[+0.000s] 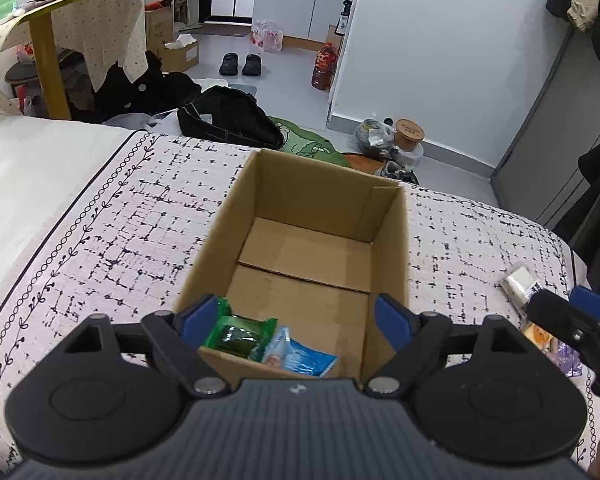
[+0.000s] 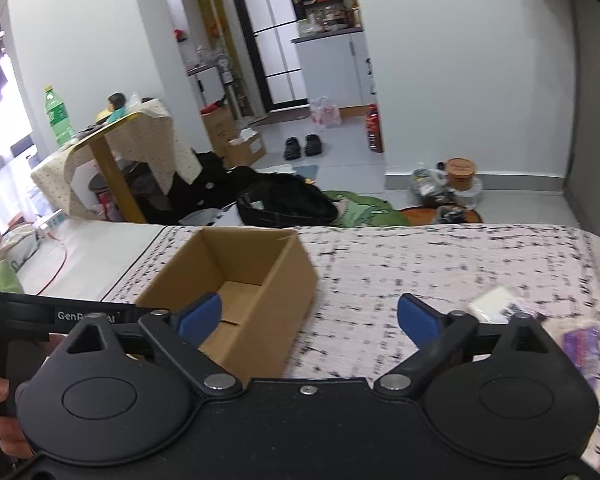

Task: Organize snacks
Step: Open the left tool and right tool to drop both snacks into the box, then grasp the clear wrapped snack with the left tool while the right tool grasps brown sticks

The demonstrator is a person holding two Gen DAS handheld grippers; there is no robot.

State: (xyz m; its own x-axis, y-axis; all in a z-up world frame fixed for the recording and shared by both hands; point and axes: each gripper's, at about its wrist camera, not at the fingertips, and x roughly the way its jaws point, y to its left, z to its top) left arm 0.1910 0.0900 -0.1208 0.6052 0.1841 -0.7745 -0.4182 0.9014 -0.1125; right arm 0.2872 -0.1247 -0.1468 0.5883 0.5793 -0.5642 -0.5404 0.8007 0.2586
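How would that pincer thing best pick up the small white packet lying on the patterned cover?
Probably from above with the right tool, fingers either side of the small white packet's narrower width. It lies flat on the black-and-white patterned bedcover, with no raised edge to catch sideways.

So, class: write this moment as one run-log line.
left gripper: open over cardboard box | right gripper: open | in box: green packet, blue packet | outside: white packet, purple packet
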